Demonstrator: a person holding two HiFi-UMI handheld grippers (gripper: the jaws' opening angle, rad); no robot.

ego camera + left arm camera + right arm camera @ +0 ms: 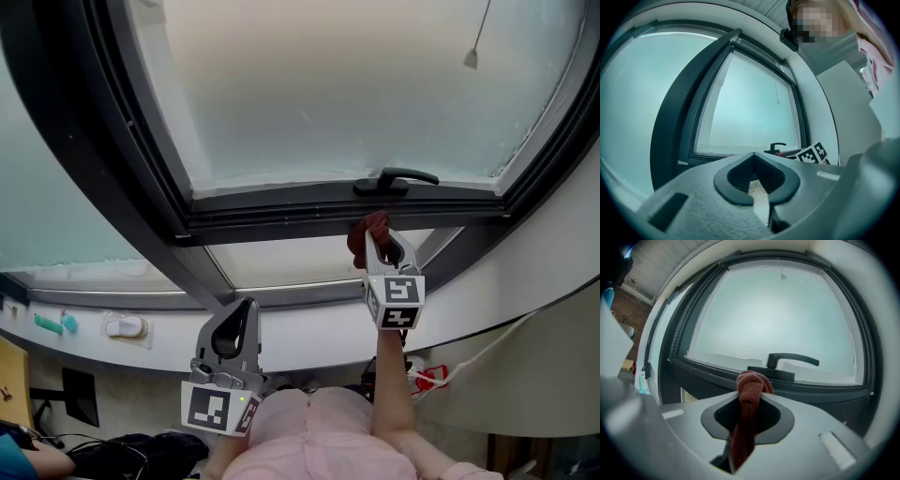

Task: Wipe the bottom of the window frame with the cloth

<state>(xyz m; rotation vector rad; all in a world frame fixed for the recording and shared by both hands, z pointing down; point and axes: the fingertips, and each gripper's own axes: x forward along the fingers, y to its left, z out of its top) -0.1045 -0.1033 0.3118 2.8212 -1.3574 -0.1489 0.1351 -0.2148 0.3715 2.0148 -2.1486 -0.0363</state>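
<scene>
The right hand-held gripper [749,398] pinches the red cloth [751,382] just below the window handle [792,359], risking a snag there; the left hand-held gripper [755,180] is closed, empty.

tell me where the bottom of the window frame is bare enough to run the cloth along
Bare: the bottom frame from its left corner to the handle, and a shorter run right of the handle to the right corner. Crowded: under the handle, where the right tool grips the red cloth.

cloth [368,236]: rust-red, bunched, pinched in jaws | window frame [281,214]: dark, bottom rail just above cloth
</scene>
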